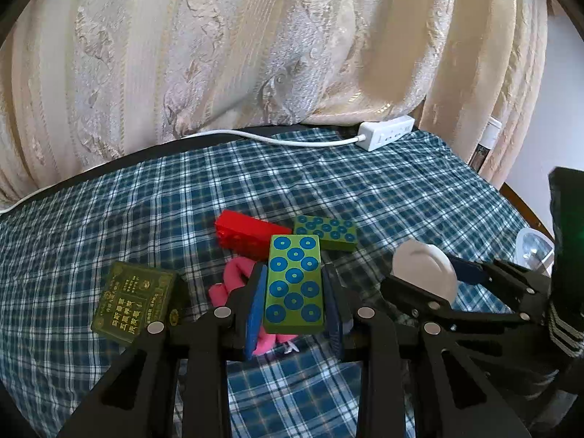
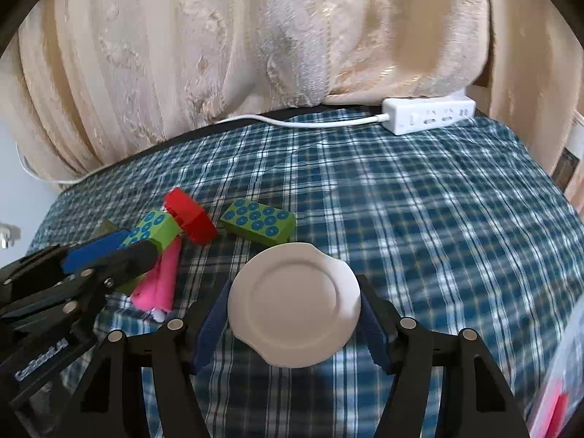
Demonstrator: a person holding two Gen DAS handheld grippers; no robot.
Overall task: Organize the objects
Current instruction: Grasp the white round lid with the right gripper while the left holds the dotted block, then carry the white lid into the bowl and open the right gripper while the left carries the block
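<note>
My left gripper (image 1: 294, 284) is shut on a green block with blue dots (image 1: 295, 284) and holds it above the plaid cloth; it shows in the right wrist view too (image 2: 153, 231). My right gripper (image 2: 292, 306) is shut on a white round lid (image 2: 294, 303), also seen in the left wrist view (image 1: 425, 273). A second green dotted block (image 1: 326, 231) (image 2: 258, 222), a red block (image 1: 248, 235) (image 2: 189, 217) and a pink rolled item (image 1: 233, 279) (image 2: 160, 281) lie on the cloth. A dark green card box (image 1: 137, 301) lies at the left.
The blue plaid cloth (image 2: 419, 226) covers the table. A white power strip (image 2: 429, 115) with its cable lies at the back, under a cream curtain (image 2: 255, 36). A clear plastic container (image 2: 562, 376) with pink contents is at the right edge.
</note>
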